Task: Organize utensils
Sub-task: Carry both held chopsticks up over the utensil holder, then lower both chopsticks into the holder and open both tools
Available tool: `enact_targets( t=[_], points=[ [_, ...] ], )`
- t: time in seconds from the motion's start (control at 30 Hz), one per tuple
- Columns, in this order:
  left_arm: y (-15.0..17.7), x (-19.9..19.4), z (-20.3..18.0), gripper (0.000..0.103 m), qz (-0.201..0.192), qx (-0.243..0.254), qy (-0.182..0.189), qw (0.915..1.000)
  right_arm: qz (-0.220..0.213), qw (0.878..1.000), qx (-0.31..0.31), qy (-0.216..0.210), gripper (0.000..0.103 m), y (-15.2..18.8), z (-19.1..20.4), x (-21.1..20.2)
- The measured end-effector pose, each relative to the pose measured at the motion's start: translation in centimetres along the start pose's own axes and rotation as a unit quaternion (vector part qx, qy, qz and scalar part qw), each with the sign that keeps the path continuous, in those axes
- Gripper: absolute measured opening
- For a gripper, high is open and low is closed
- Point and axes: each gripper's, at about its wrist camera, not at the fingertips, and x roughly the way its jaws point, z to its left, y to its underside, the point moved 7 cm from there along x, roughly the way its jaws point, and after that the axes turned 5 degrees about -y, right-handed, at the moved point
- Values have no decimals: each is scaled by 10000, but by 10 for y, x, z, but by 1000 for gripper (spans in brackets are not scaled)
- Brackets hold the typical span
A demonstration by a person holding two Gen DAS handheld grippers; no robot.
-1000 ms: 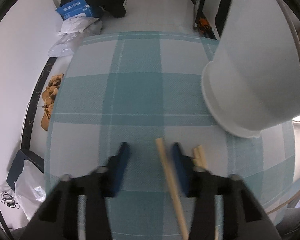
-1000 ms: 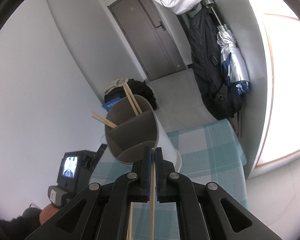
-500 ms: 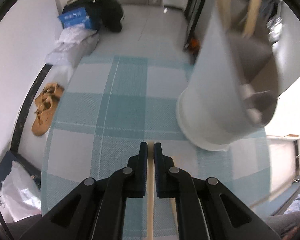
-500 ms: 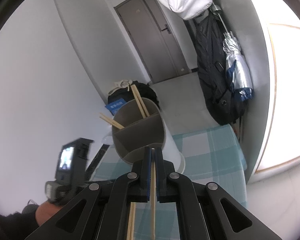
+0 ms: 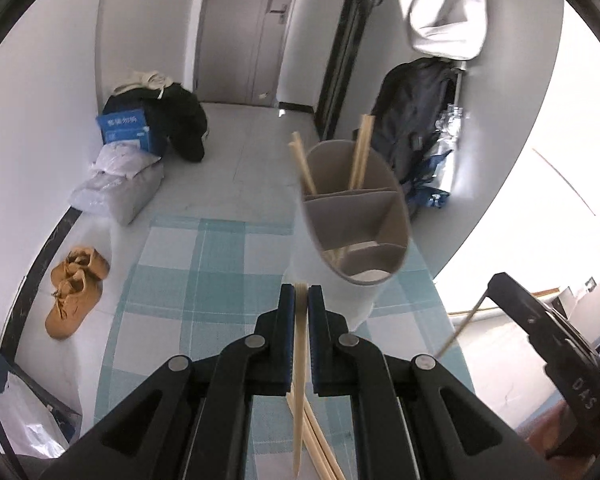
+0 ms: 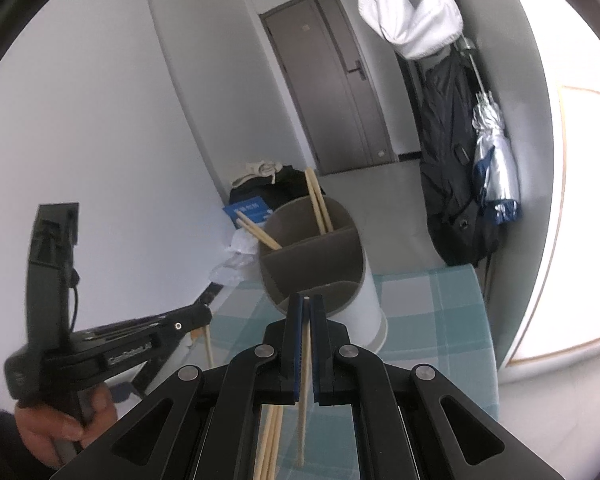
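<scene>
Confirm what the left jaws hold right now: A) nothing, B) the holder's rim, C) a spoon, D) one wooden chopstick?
D: the left gripper is shut on a single wooden chopstick, short of the divided utensil holder ahead.

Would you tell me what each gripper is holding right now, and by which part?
Each holds one wooden chopstick near its top end: the left gripper pinches a chopstick, the right gripper another chopstick; both hang downward.
</scene>
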Motion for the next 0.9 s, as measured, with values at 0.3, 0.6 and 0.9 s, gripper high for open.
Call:
enact_targets(
  t=[0.3,0.6,0.9],
  points=[
    [1,-20,-10,2,11,174,-53,9998,-29,9992,-340,193,3,1,14,-6],
    [-8,-39,-18,2,-62,227,137,9996,-135,9995,-213,203,3,-7,14,-14],
    [-33,-57,-34,2,-321,336,391,9982,-361,9987,-267,239,3,-29,25,-23]
  ],
)
